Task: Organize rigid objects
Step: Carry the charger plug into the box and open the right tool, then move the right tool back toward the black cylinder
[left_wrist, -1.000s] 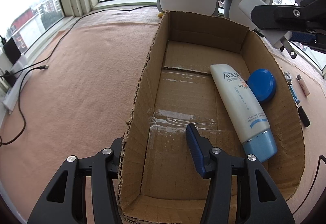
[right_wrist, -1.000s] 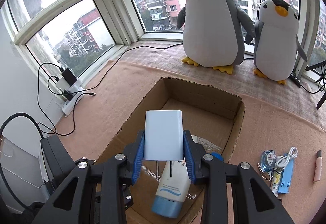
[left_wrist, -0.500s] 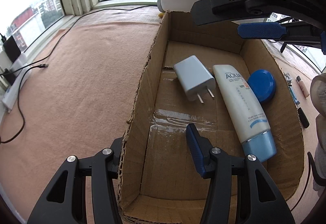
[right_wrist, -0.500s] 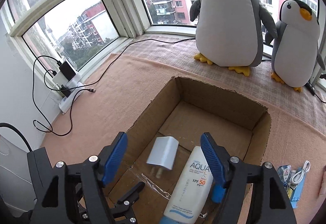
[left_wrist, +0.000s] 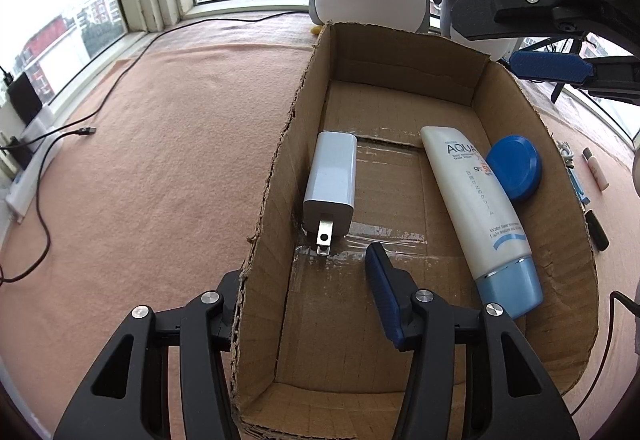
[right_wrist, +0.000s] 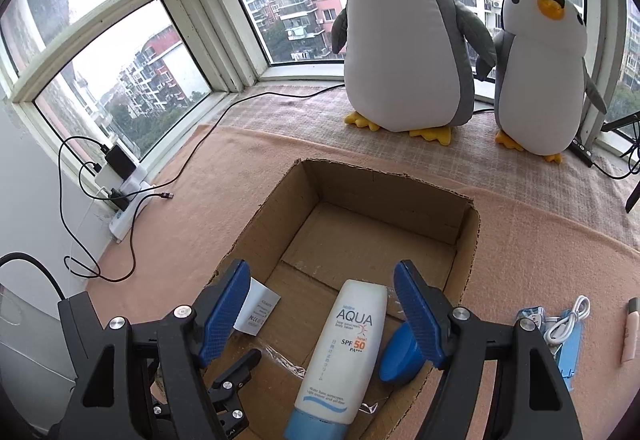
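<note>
An open cardboard box (left_wrist: 404, 36) (right_wrist: 384, 180) lies on the peach cloth. On its floor are a white plug charger (left_wrist: 330, 180) (right_wrist: 258, 310) against the left wall, a white AQUA sunscreen tube (left_wrist: 476, 208) (right_wrist: 344, 352) and a blue round lid (left_wrist: 514, 166) (right_wrist: 400, 356). My left gripper (left_wrist: 306, 296) is open and straddles the box's left wall, with one finger outside and the blue pad inside. My right gripper (right_wrist: 320, 314) hangs open and empty above the box; the left wrist view shows it at the upper right (left_wrist: 560, 40).
Two plush penguins (right_wrist: 404, 24) (right_wrist: 540, 72) stand by the windows behind the box. A power strip with cables (right_wrist: 128, 196) lies at the left. A white cable (right_wrist: 568, 324), a blue card (right_wrist: 570, 352) and a pink tube (right_wrist: 631, 332) lie right of the box.
My right gripper opened and let the charger fall into the box, then drew back. The charger then shifted to the left wall. My left gripper stayed put.
</note>
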`<action>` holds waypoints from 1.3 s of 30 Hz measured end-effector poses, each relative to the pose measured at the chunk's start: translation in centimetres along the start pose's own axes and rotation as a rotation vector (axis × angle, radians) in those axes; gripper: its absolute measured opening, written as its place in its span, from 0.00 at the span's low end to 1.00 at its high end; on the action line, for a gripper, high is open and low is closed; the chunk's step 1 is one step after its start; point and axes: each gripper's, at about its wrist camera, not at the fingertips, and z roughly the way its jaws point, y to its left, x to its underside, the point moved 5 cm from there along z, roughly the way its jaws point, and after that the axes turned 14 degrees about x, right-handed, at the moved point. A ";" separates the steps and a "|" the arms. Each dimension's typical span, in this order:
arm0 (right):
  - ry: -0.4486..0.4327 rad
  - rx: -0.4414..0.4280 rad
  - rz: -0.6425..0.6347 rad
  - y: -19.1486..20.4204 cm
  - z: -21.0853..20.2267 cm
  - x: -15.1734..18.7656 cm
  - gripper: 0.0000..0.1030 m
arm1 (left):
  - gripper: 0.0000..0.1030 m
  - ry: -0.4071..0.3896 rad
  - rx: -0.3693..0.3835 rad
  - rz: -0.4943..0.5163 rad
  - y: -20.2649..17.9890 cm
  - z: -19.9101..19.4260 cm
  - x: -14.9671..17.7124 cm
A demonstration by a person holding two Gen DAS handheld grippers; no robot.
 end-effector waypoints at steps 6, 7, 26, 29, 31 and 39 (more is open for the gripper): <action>-0.011 0.010 0.026 -2.6 -1.8 0.8 0.69 | 0.50 0.001 -0.004 0.004 0.1 -0.1 0.0; -0.012 0.014 0.030 -3.2 -2.2 1.1 0.69 | 0.50 0.001 -0.004 0.004 0.1 -0.1 0.0; -0.010 0.141 0.153 -15.8 -7.0 6.9 0.69 | 0.50 0.004 -0.022 0.018 0.0 -0.1 -0.1; 0.022 0.159 0.155 -17.2 -6.7 8.2 0.69 | 0.50 0.006 -0.027 0.022 -0.1 -0.1 -0.2; 0.042 0.177 0.146 -18.0 -6.4 9.2 0.69 | 0.50 0.007 -0.030 0.025 -0.1 -0.1 -0.2; 0.114 0.215 0.102 -19.0 -4.5 11.7 0.61 | 0.50 0.012 -0.040 0.032 -0.1 -0.1 -0.2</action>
